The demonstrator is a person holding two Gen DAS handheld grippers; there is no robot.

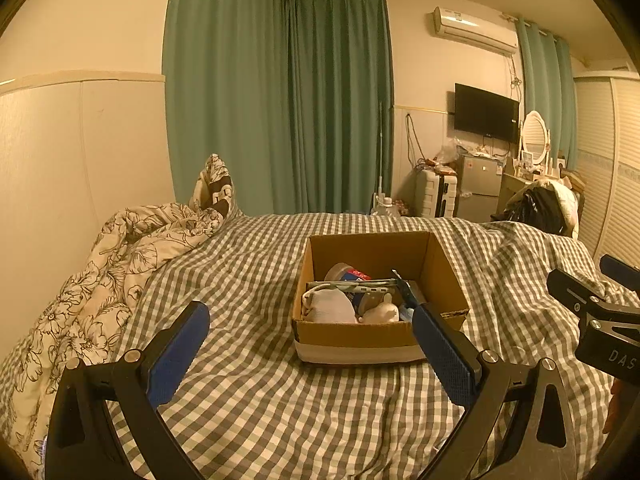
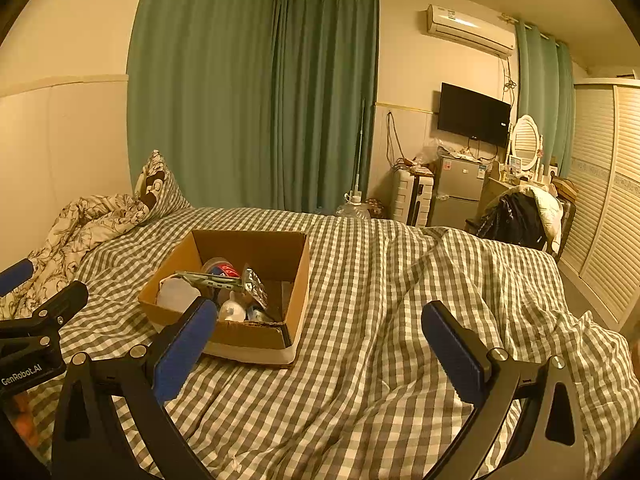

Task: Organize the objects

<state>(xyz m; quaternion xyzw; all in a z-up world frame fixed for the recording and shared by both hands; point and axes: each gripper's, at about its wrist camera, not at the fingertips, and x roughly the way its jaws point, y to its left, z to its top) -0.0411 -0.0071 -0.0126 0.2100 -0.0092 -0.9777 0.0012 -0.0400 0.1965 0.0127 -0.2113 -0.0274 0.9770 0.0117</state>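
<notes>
An open cardboard box sits on the checked bed cover; it also shows in the right wrist view. Inside lie a white cloth bundle, a round tin with a red and blue label, a flat metal piece and a small white object. My left gripper is open and empty, just in front of the box. My right gripper is open and empty, to the right of the box over bare cover. The right gripper's side shows in the left wrist view.
A crumpled floral quilt lies at the bed's left against the wall. Green curtains hang behind. Past the bed's far edge stand a suitcase, a small fridge and a chair with clothes. A wardrobe lines the right side.
</notes>
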